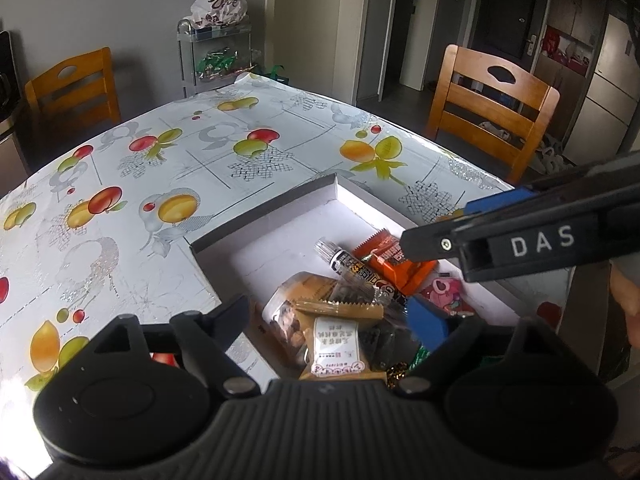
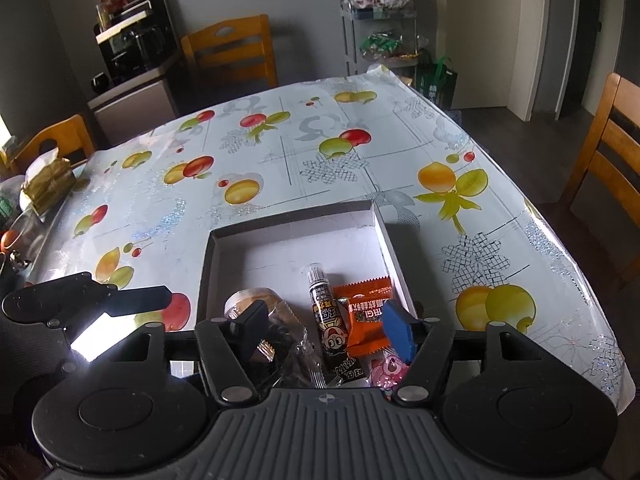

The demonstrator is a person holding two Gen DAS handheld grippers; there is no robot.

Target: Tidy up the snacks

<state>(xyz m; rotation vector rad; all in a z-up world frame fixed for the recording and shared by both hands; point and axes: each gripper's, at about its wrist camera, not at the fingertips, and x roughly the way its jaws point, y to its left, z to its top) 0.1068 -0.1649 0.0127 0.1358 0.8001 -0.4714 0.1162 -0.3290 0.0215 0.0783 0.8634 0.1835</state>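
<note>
A shallow white box (image 1: 260, 216) lies on the fruit-print tablecloth, with several snack packets piled at its near end. In the left wrist view I see a tan packet (image 1: 340, 332), a black stick packet (image 1: 360, 268) and an orange packet (image 1: 396, 260). My left gripper (image 1: 332, 316) hangs open just above the pile, gripping nothing. My right gripper (image 2: 326, 326) is also open over the box (image 2: 292, 222), with the black stick packet (image 2: 328, 320) and the orange packet (image 2: 368, 316) lying loose below it. A pink packet (image 2: 388, 372) lies at the near edge.
Wooden chairs (image 1: 492, 112) (image 2: 232, 52) stand around the table. A metal cart (image 1: 216, 52) with bags stands beyond the far edge. A tissue pack (image 2: 48, 184) lies at the table's left edge, and a cabinet with a coffee machine (image 2: 136, 40) stands behind it.
</note>
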